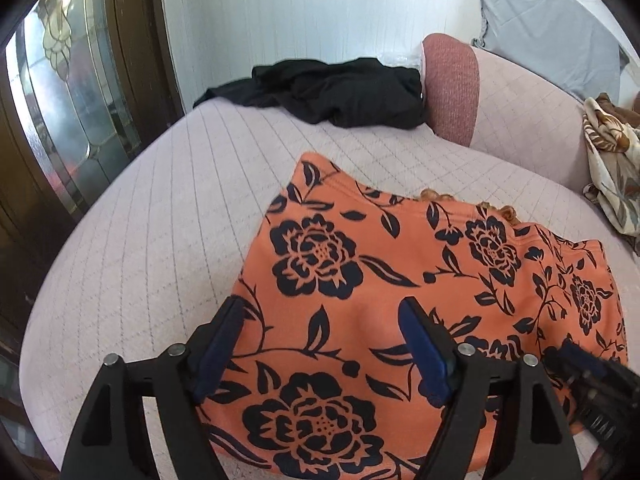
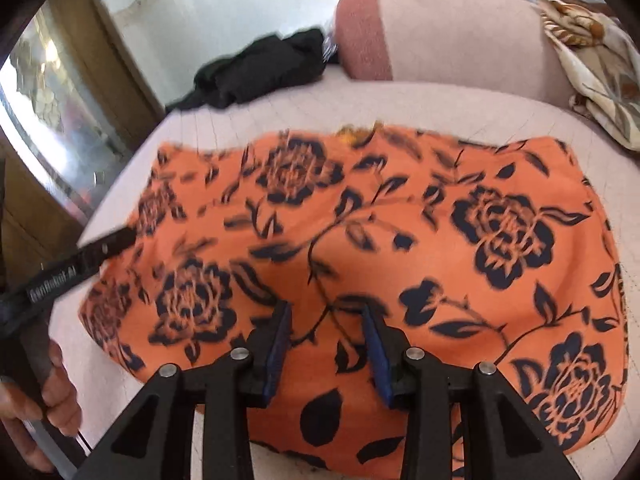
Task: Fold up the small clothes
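Here, both the left gripper (image 1: 324, 320) and right gripper (image 2: 326, 326) hover, jaws apart, holding nothing. The orange floral-print fabric garment (image 2: 360, 240) lies flat, its long axis across the pink quilted sofa seat (image 1: 160, 220).

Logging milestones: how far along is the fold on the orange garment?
Done: the orange garment lies as a compact panel on the bed, seemingly folded at least once. In hand: nothing; left gripper and right gripper are open over it. Left: any final fold, plus the crumpled black garment and the floral cloth.
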Demonstrator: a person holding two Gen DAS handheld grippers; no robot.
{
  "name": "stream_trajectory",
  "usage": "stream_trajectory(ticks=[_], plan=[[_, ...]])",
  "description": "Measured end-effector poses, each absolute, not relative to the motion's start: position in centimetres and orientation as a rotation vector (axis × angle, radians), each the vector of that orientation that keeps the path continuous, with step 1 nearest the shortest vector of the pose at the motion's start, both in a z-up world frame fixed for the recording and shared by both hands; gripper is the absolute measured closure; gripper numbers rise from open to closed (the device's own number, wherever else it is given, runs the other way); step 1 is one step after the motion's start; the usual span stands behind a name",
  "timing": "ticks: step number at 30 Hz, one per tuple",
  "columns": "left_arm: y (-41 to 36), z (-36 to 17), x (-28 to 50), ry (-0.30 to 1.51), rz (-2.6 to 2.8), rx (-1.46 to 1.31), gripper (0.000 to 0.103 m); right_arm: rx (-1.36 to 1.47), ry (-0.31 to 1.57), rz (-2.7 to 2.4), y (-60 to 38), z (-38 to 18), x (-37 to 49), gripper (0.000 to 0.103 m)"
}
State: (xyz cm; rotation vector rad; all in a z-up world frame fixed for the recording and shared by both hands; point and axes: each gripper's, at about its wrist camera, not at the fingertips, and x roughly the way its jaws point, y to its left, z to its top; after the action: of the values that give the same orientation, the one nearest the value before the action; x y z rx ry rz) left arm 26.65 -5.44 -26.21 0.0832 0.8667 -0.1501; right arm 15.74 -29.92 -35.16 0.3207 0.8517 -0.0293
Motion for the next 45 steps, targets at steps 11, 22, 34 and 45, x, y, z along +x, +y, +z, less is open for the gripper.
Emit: stream_trajectory(ticks=[11,22,34,45], plan=[[-5.9,-26.3,26.3,0.853,-0.146,0.119,0.022,0.392,0.818,-0.137,-32.3,-36.4,15.5,0.063],[-3.4,-25.2,26.0,0.806,-0.076,0.074,0.022,0.37,0.809,-0.112,-31.8,-36.5,15.3,0.058],[-0.1,-24.4,26.6,0.778,0.006,0.004,0.022,0.373,0.771,-0.091,-31.3,-36.1,15.1,0.058],[1.1,-23.6,26.3,0.728,0.062,-0.017,0.022,0.355,0.753,-0.061,-30.7,-35.8,15.1,0.058]])
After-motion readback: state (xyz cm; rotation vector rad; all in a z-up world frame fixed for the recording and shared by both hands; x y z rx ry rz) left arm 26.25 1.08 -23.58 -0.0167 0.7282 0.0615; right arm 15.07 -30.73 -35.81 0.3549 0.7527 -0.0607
